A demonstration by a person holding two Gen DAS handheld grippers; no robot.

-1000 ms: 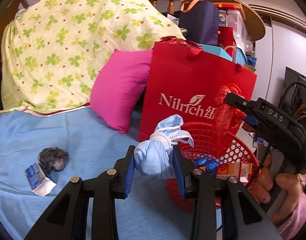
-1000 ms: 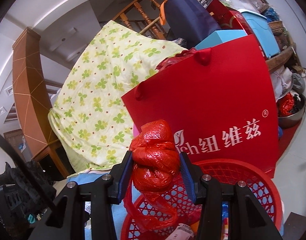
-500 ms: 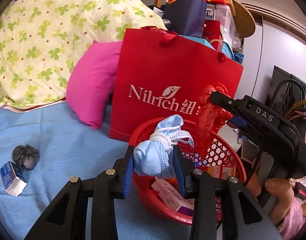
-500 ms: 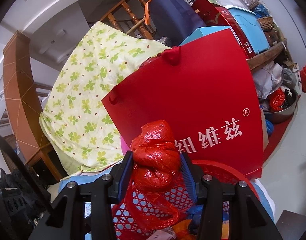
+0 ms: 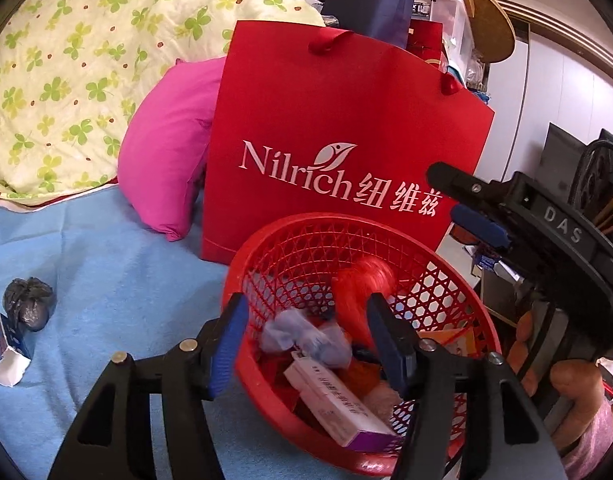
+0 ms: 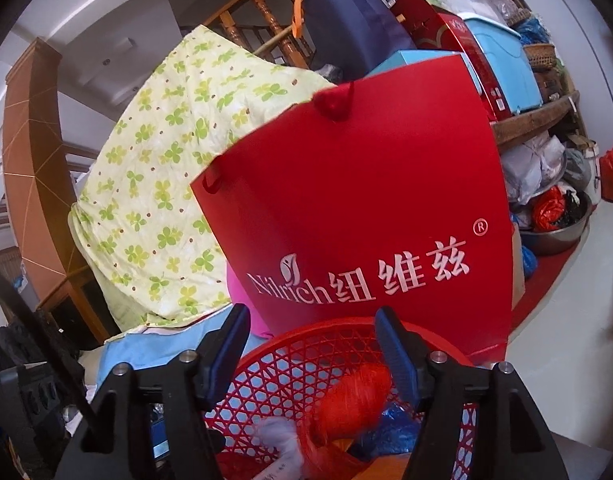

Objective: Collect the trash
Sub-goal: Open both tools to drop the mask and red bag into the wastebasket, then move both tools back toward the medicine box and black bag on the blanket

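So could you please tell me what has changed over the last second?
Both grippers opened over the red plastic mesh basket: the left gripper released the knotted blue face mask, the right gripper the crumpled red plastic bag, and both now blur inside it. The grey wad and red paper bag stayed put.

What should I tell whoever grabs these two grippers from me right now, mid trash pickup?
Left gripper: open, empty, over the red basket.
Right gripper: open, empty, above the same basket.
Done: blue mask bundle and red plastic bag wad are in the basket, blurred, with a white and purple box.
Left: dark crumpled wad and small blue and white carton on the blue cloth, left of the basket.
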